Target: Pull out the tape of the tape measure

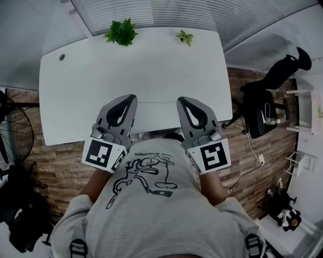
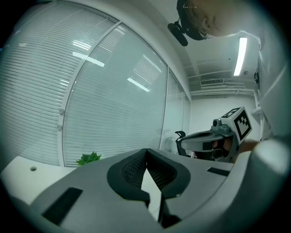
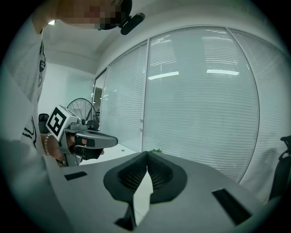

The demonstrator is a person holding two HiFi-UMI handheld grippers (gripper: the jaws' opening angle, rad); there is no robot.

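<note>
No tape measure shows in any view. In the head view both grippers are held side by side in front of the person's chest, over the near edge of the white table (image 1: 151, 70). My left gripper (image 1: 132, 98) points forward with its jaws shut and nothing between them; its own view shows the tips (image 2: 146, 150) meeting. My right gripper (image 1: 180, 101) is likewise shut and empty, tips (image 3: 147, 154) together. Each gripper view shows the other gripper off to the side: the right gripper (image 2: 213, 139) and the left gripper (image 3: 91, 141).
A leafy green plant (image 1: 121, 32) and a smaller plant (image 1: 185, 37) stand at the table's far edge, by the window blinds (image 1: 166, 12). A black office chair (image 1: 262, 101) is to the right and a floor fan (image 1: 12, 131) to the left, on wooden flooring.
</note>
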